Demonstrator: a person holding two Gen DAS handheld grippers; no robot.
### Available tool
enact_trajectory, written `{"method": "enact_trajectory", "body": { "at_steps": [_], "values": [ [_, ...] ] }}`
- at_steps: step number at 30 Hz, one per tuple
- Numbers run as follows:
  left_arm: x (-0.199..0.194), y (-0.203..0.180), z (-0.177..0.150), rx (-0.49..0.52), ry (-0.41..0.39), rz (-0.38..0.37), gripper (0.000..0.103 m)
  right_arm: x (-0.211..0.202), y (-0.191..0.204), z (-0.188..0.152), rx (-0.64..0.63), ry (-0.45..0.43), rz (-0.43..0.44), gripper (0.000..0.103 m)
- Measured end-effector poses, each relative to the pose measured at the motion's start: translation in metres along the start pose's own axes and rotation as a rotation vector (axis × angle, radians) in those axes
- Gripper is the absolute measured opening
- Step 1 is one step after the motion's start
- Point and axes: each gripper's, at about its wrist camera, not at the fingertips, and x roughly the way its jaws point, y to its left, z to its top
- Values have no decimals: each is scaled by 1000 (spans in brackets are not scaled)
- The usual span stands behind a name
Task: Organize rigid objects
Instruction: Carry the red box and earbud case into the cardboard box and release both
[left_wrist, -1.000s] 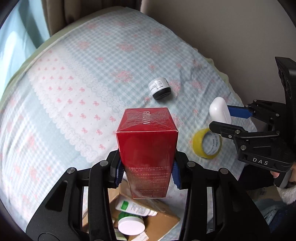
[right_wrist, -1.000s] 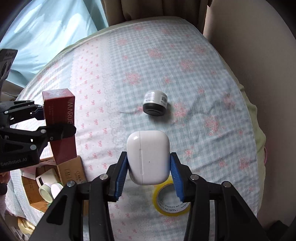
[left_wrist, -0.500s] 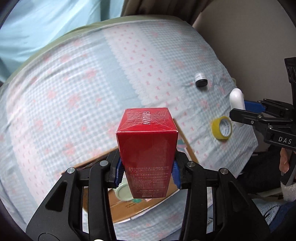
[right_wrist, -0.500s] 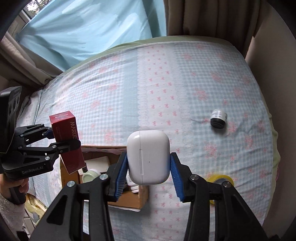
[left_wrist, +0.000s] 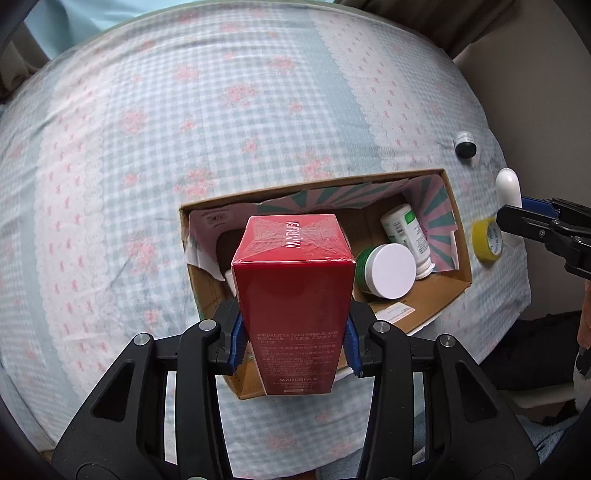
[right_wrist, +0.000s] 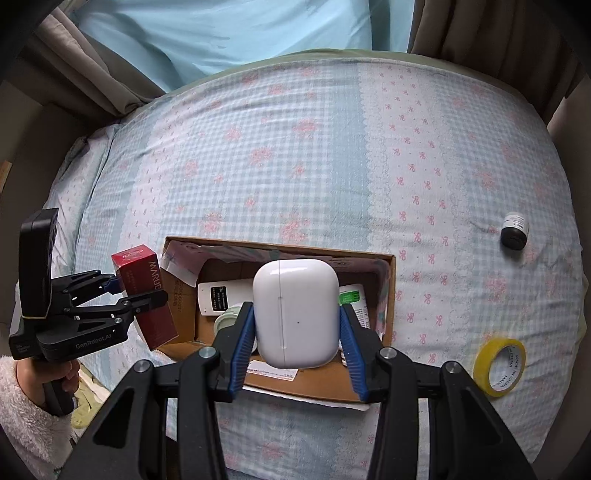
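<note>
Both grippers are hovering over the cardboard box (left_wrist: 461, 273) beneath them, the left gripper (left_wrist: 293, 343) clasping a red carton (left_wrist: 293, 295) and the right gripper (right_wrist: 297, 345) clasping a white earbud case (right_wrist: 295, 314), each probably needing lowering before release.

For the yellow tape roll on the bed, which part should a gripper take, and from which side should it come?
The tape roll lies flat on the bed, hole facing up, with nothing touching it. Probably best to come from above and close one finger inside the hole and one outside, on the ring's wall. Gripping across the whole ring may need a wider opening.
</note>
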Motion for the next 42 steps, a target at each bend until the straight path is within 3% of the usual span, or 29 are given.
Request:
{"method": "enact_trajectory", "body": {
  "at_steps": [7,15,29,30,31,32,33,34,35,36,42],
  "values": [
    [32,9,-14,39,13,34,38,54,2,-3,18,80,2,41],
    [55,15,-15,12,2,55,38,124,-6,4,-29,171,-19,41],
    [82,6,-20,35,22,98,38,165,-11,12,-24,208,14,41],
    [82,5,-21,39,20,105,41,167,-12,13,-23,211,11,42],
    [78,3,-20,43,3,111,57,168,-12,13,-26,212,6,42],
    [74,1,-20,45,-13,109,93,168,-11,12,-35,211,0,43],
    [69,-2,-19,51,-28,61,103,166,-10,12,-43,202,-3,47],
    [65,-5,-19,53,-43,57,103,164,-10,11,-48,190,-2,63],
    [63,-8,-19,60,-44,72,103,161,-10,11,-47,179,3,88],
    [63,-11,-19,73,-36,87,103,158,-11,9,-46,169,2,100],
    [61,-12,-26,63,-27,108,103,141,-16,0,-23,123,28,103]
  ]
}}
